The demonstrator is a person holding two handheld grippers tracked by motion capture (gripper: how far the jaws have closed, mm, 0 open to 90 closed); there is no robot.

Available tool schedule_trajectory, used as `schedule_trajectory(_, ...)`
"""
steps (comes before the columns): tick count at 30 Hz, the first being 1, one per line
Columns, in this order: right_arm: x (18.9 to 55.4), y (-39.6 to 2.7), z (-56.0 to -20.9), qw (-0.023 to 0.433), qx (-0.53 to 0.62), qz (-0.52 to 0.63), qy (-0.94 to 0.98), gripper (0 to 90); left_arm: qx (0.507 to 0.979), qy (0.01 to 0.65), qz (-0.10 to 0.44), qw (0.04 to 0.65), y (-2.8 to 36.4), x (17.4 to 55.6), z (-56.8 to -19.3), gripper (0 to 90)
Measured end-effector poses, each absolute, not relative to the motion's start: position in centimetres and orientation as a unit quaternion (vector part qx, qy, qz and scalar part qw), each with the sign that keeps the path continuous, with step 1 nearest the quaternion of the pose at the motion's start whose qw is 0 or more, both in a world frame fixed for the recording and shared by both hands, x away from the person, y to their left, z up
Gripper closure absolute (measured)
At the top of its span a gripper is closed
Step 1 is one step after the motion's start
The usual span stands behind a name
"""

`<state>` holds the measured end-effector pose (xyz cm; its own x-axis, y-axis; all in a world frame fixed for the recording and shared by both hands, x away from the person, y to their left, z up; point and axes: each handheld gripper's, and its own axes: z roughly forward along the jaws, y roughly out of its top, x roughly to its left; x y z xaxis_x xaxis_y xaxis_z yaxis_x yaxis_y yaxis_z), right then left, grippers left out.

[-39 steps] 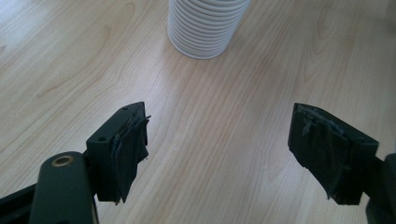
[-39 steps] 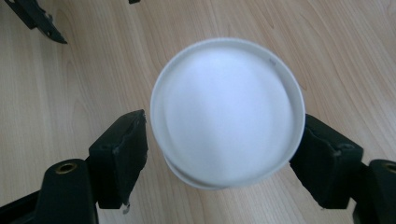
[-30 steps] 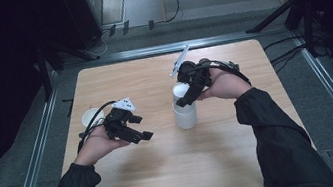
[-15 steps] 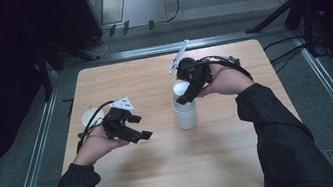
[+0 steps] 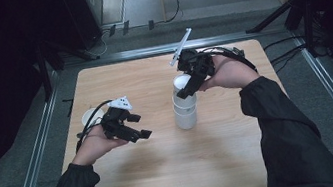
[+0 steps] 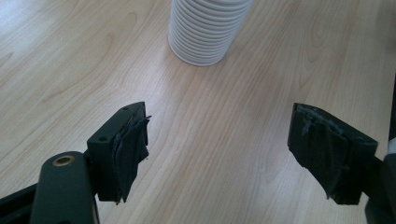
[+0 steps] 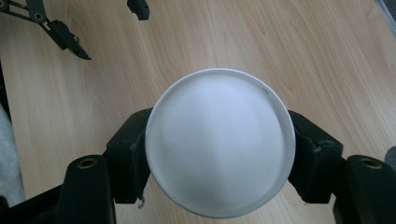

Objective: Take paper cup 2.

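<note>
A short stack of white ribbed cups (image 5: 186, 115) stands at the middle of the wooden table (image 5: 246, 162); its lower part is also in the left gripper view (image 6: 205, 28). My right gripper (image 5: 185, 87) comes in from the right and is shut on the top cup (image 5: 181, 82), held a little above the rest. Its jaws have just been closing, and the cup's round white face (image 7: 219, 140) sits clamped between them (image 7: 219, 156). My left gripper (image 5: 140, 126) hovers left of the stack, open with nothing between its jaws (image 6: 224, 158). It is also at the top left of the right gripper view (image 7: 60, 32).
A single white cup (image 5: 89, 119) sits on the table behind my left hand, near the left edge. Metal rails (image 5: 33, 160) run along both sides of the table. Dark stands and cables lie on the floor beyond the far edge.
My right gripper has risen with the top cup, drawing it up from the stack. The left gripper has stayed where it was.
</note>
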<state>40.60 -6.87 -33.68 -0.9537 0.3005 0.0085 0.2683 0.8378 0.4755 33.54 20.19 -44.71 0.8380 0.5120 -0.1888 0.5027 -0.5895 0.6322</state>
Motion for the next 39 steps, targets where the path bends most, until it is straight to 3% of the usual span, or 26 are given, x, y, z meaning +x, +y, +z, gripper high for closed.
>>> schedule_trajectory(19,36.8,-9.0,-27.1,0.052,0.142,0.266,0.952,33.3,0.887,0.282,0.006,0.367,20.3,33.5,-44.5,19.7)
schedule_trajectory(28,33.2,-10.1,-29.4,0.035,0.119,0.271,0.955,33.5,0.884,0.277,0.001,0.376,20.1,33.4,-44.3,19.7)
schedule_trajectory(39,32.2,-11.4,-34.4,0.012,0.123,0.308,0.943,33.6,0.888,0.267,0.000,0.375,19.6,33.3,-44.4,19.8)
